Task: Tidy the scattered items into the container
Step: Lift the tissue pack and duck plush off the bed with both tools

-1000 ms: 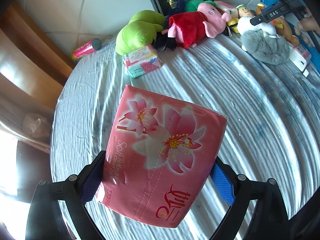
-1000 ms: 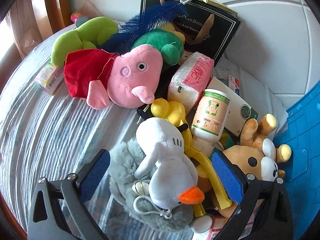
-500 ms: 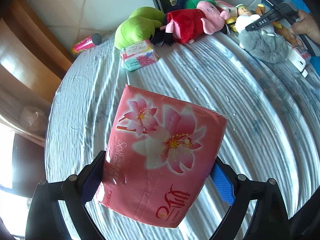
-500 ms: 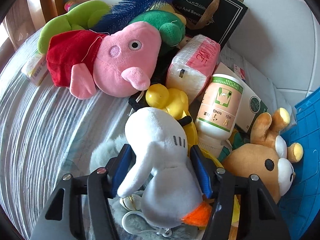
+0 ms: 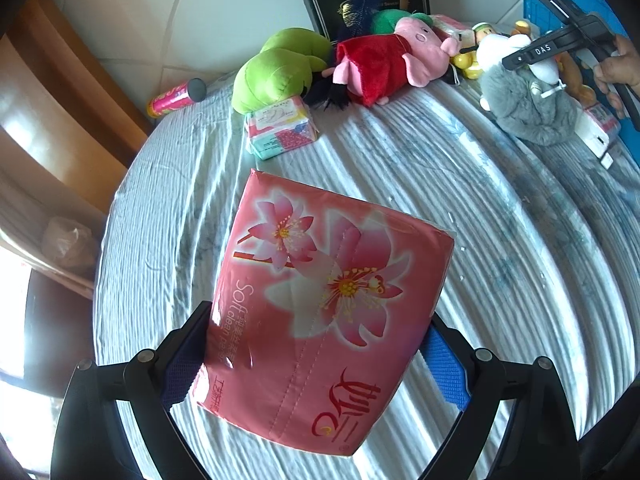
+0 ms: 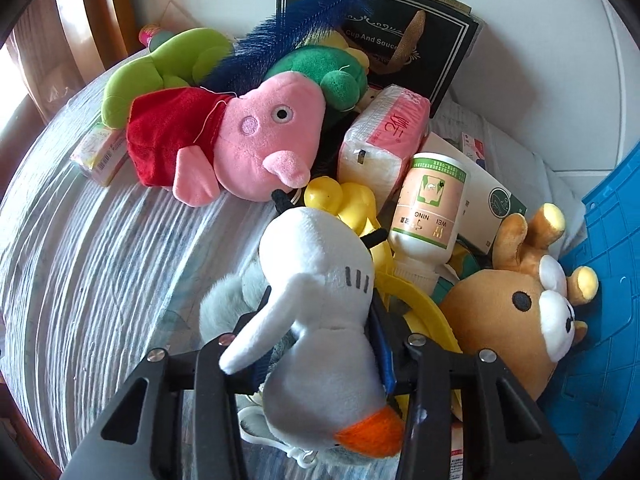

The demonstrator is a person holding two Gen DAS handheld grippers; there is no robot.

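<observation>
Right, left wrist view first. The left gripper (image 5: pixel 316 364) has its jaws spread wide and clamped on the pink tissue pack (image 5: pixel 324 300), gripped low on its near end, with most of the pack sticking out far past the pads (image 5: pixel 442 366). It looks held clear above the striped cloth (image 5: pixel 460 184). Risk: the wrapper is slick film over soft tissue, so the overhanging end could sag or pivot and the pack could slide out on a quick swing. The blue container (image 5: pixel 630 136) shows only at the far right edge, beyond the toy pile, so the carry would cross over the grey fluffy toy (image 5: pixel 532 116) and the other hand (image 5: pixel 614 70) working there; collision is possible.

Right wrist view. The right gripper (image 6: pixel 320 356) has its jaws closing, narrowed to a modest gap, with the white duck plush (image 6: pixel 320 320) between them, pads squeezing its body. Risks: plush compresses, so the grip may bite only fluff and let go on the lift. The duck's white loop (image 6: pixel 264 436) lies on the grey toy and could snag it. The yellow toy (image 6: pixel 352 208), the upended bottle (image 6: pixel 432 208) and the brown bear (image 6: pixel 512 320) sit tight against its right side and could get dragged or toppled. The container wall (image 6: pixel 608 280) stands just right of the bear.
</observation>
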